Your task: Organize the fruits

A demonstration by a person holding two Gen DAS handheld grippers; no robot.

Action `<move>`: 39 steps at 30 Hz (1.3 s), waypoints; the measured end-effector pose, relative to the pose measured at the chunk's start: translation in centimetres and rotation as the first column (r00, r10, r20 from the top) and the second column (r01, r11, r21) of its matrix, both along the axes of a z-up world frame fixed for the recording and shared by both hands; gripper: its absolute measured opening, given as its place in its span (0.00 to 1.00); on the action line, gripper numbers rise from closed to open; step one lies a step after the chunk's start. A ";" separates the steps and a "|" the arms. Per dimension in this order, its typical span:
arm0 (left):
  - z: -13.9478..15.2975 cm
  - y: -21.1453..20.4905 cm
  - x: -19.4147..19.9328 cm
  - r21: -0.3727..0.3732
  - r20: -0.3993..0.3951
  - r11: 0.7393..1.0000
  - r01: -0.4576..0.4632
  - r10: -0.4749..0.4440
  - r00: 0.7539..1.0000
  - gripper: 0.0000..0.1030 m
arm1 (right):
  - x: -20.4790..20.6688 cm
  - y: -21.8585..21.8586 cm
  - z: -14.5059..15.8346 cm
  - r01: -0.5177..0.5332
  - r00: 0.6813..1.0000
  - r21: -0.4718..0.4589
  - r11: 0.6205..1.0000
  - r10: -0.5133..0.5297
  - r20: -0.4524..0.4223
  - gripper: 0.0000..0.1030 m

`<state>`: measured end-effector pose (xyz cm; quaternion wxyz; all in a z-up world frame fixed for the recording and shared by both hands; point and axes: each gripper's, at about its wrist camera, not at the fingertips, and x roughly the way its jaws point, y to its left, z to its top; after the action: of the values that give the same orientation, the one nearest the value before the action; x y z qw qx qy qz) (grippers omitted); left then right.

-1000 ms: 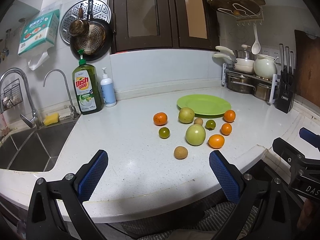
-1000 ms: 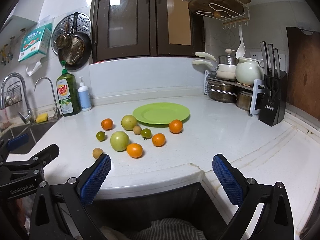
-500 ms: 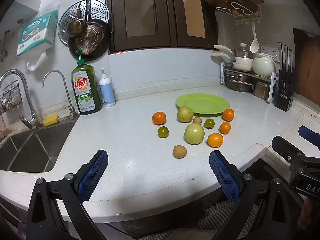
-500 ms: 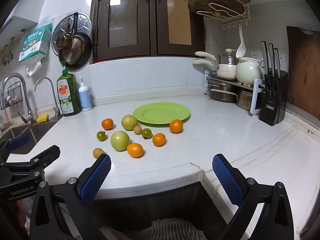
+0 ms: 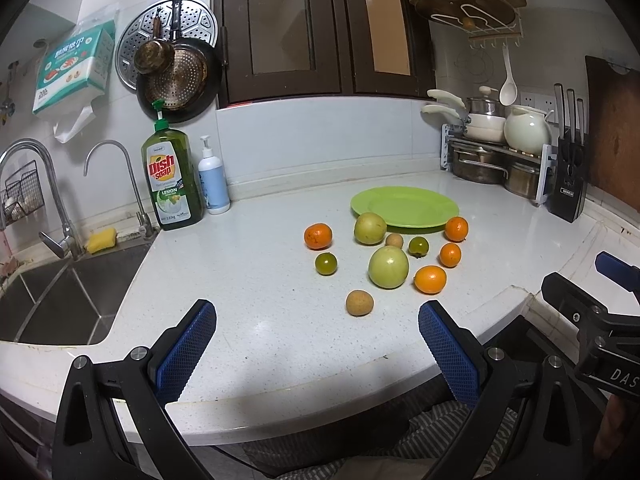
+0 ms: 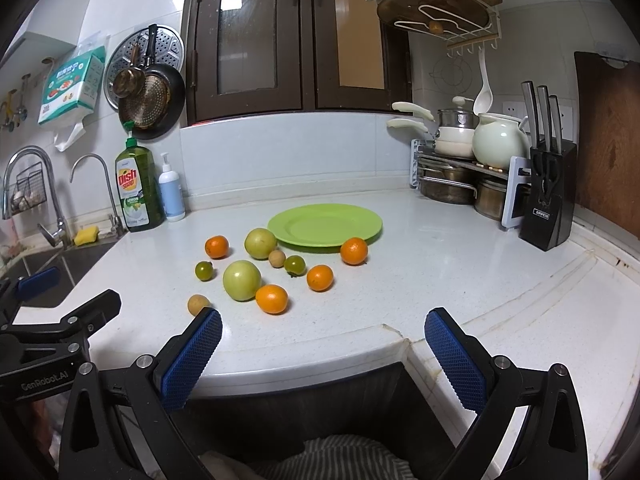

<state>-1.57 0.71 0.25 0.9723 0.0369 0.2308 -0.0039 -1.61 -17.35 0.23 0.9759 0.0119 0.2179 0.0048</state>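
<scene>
A green plate (image 5: 405, 207) (image 6: 325, 225) lies bare on the white counter. In front of it sit several loose fruits: oranges (image 5: 318, 236) (image 6: 272, 299), two large green fruits (image 5: 388, 267) (image 6: 241, 280), small dark green ones (image 5: 325, 263) (image 6: 294, 265) and small brown ones (image 5: 359, 303) (image 6: 198, 303). My left gripper (image 5: 316, 344) hovers open at the counter's near edge, short of the fruits. To its right, my right gripper (image 6: 323, 350) is also open and holds nothing, over the counter's front corner.
A sink (image 5: 52, 296) with taps lies at the left. A dish soap bottle (image 5: 172, 184) and a pump bottle (image 5: 213, 184) stand by the wall. A pot rack (image 6: 460, 176) and knife block (image 6: 548, 204) occupy the back right. Striped fabric (image 6: 328, 456) shows below the counter edge.
Both views have shifted only slightly; the left gripper has drifted a little towards the fruits. No fruit has moved and both grippers stay open.
</scene>
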 end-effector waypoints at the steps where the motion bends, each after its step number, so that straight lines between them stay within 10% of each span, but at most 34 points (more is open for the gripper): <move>1: 0.0 0.0 0.0 -0.001 -0.001 1.000 0.001 -0.001 1.000 1.00 | 0.0 0.0 0.0 0.000 1.000 0.000 1.000 0.000 0.000 0.99; 26: -2.3 0.7 3.0 -0.005 -0.076 0.999 0.032 -0.032 0.997 0.99 | 3.6 1.6 -2.2 -0.076 0.994 -0.045 0.996 0.072 -0.084 0.99; 39: -4.3 -0.3 8.6 -0.003 -0.189 0.994 0.110 -0.109 0.976 0.81 | 9.4 2.5 -3.7 -0.170 0.973 -0.057 0.984 0.158 -0.168 0.90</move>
<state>7.07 0.40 -4.10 0.9442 0.0527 0.3195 -0.0601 7.75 -14.81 -3.45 0.9509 -0.0405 0.2971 0.0768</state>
